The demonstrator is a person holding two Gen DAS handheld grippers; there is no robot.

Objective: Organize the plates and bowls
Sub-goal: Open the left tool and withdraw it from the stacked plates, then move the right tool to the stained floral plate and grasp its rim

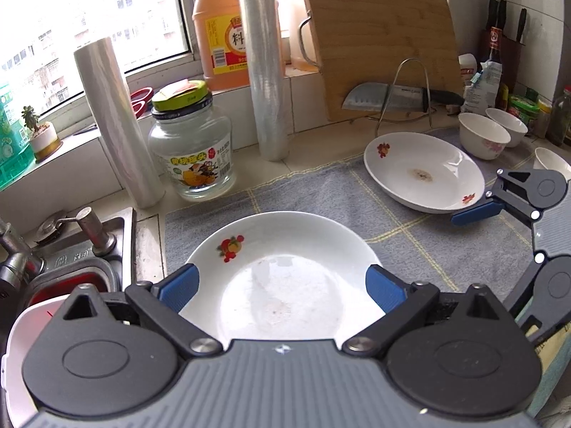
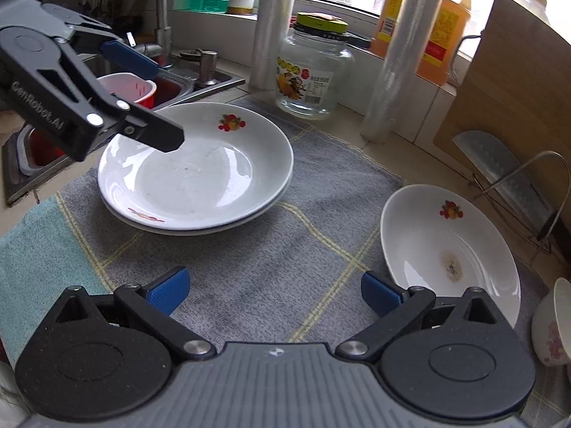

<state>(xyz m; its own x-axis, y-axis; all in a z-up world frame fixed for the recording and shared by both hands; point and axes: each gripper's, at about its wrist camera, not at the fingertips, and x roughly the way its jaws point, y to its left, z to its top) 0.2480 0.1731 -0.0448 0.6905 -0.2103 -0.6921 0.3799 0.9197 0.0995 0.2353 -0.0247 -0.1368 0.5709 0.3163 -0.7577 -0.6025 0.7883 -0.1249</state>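
Partly hidden beneath stacked plates (image 2: 194, 174), the lower plate; both claws, left claw (image 1: 282, 287) and right claw (image 2: 274, 294), spread.

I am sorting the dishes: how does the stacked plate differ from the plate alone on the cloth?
The stacked plate rests on another plate; the lone plate lies directly on the cloth. The lone plate has a brown stain at its centre; the stacked plate looks nearly clean. Both are white with fruit prints.
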